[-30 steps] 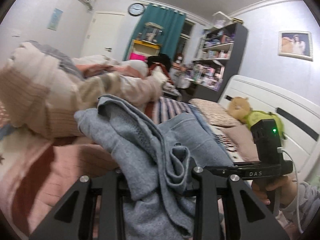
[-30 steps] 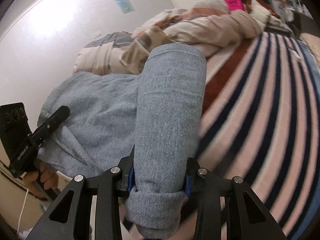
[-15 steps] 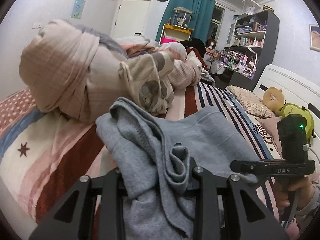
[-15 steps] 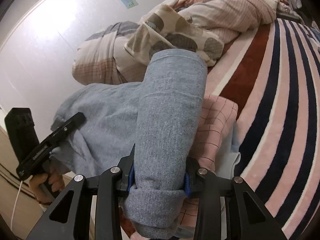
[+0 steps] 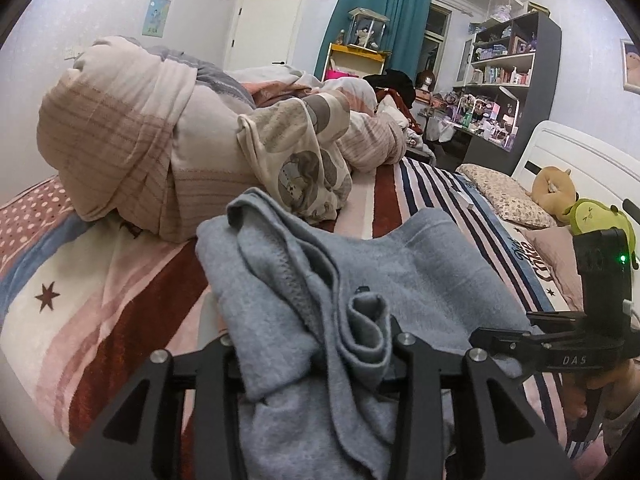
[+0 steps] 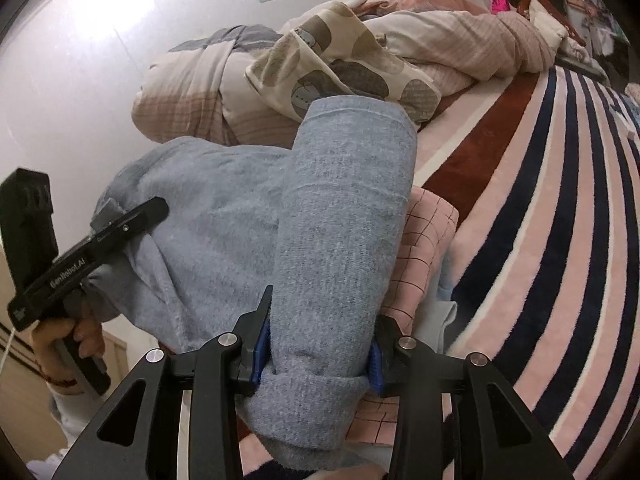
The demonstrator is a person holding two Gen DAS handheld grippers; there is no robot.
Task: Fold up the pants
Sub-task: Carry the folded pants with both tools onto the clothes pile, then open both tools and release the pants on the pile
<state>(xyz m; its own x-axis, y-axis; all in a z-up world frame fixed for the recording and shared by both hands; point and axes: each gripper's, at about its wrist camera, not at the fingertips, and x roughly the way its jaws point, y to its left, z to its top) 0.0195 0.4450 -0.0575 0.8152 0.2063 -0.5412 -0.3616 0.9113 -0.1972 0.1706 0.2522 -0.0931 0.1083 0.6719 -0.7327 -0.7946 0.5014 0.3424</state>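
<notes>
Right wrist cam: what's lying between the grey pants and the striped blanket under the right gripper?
In the right wrist view, a folded pink checked cloth lies between the grey pants and the striped blanket, beside the right gripper.

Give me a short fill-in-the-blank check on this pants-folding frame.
1. The pants between the right gripper's pads are ____ in colour.
2. The bed cover beside them is patterned with ____.
3. On the wall above the curtain hangs a ____.
4. The left gripper's jaws are opening, with the ____ between them.

Missing words: grey; stripes; clock; pants
</notes>
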